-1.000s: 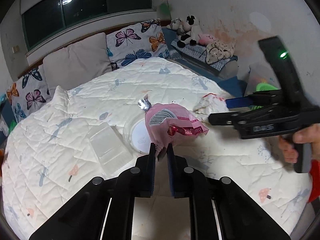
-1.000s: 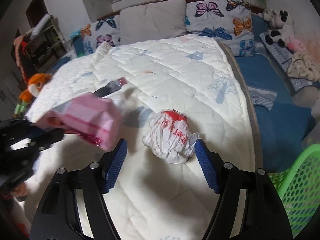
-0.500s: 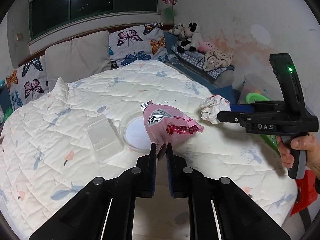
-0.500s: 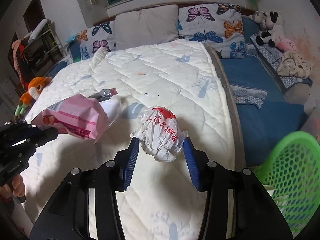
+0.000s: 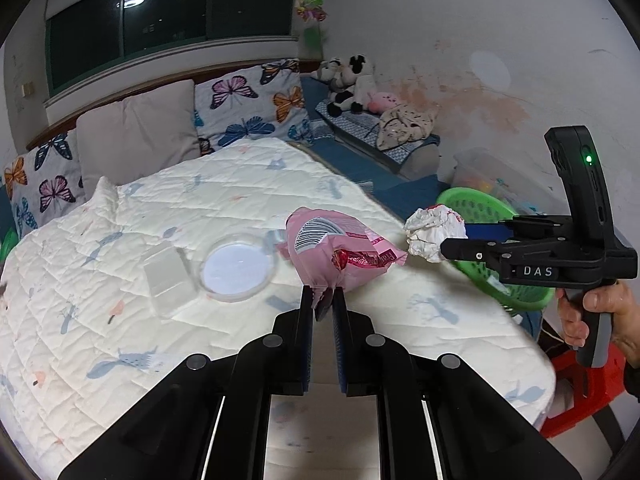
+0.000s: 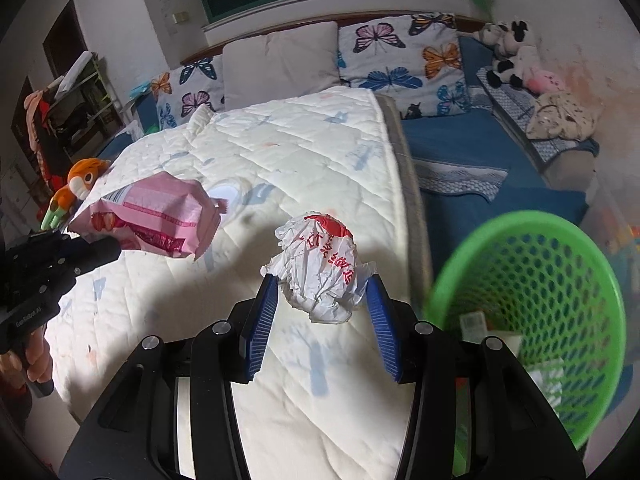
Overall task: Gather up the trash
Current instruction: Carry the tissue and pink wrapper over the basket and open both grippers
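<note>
With the left tool (image 5: 322, 300) pinched shut on the pink wrapper (image 5: 340, 250) above the bed (image 5: 120, 240) and the right tool (image 6: 322, 300) clamping the crumpled paper ball (image 6: 320, 268), both loads wanted carrying right, squarely over the green basket (image 6: 532, 304), before release.

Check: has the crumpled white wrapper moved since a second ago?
Yes. The crumpled white wrapper, then lying on the quilt, is now lifted clear in the right gripper, nearer the green basket beside the bed.
</note>
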A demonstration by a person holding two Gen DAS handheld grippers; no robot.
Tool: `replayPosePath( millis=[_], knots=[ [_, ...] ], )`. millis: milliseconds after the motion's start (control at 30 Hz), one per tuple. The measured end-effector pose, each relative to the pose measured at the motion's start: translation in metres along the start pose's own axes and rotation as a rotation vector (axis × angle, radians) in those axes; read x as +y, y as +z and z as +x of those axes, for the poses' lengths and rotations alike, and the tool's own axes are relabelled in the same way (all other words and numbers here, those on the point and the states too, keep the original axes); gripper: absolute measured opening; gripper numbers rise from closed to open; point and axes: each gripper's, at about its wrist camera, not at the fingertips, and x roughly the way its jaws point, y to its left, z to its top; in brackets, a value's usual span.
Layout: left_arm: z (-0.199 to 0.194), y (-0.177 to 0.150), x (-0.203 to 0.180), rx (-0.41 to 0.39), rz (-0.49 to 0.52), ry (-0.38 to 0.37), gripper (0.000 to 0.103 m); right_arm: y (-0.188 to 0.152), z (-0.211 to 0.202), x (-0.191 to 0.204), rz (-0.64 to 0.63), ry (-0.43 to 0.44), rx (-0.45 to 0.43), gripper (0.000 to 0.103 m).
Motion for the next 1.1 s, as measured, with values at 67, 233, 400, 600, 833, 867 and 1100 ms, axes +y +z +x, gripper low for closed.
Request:
replayPosePath(
  millis=[67, 233, 400, 600, 833, 867, 1100],
  knots=[
    [-0.001, 0.001, -0.009, -0.001, 0.008, -0.007, 0.010, -0.006, -0.007, -0.006, 0.007, -0.010, 0.003, 0.047],
    [0.002, 0.005, -0.037, 0.001, 0.033, -0.037, 0.010, -0.019, -0.026, -0.028, 0.038, -0.037, -0.002, 0.047],
    [0.007, 0.009, -0.062, 0.003, 0.055, -0.065, 0.010, -0.031, -0.042, -0.049, 0.068, -0.069, -0.006, 0.047],
    [0.019, 0.016, -0.093, 0.016, 0.078, -0.099, 0.010, -0.050, -0.057, -0.081, 0.113, -0.125, -0.006, 0.047],
    [0.037, 0.024, -0.130, 0.032, 0.116, -0.138, 0.010, -0.069, -0.070, -0.119, 0.193, -0.171, -0.001, 0.050],
    [0.040, 0.025, -0.135, 0.035, 0.120, -0.145, 0.010, -0.071, -0.072, -0.124, 0.203, -0.175, -0.002, 0.051],
    [0.065, 0.029, -0.167, 0.069, 0.144, -0.172, 0.010, -0.081, -0.083, -0.145, 0.245, -0.182, -0.014, 0.056]
  ],
)
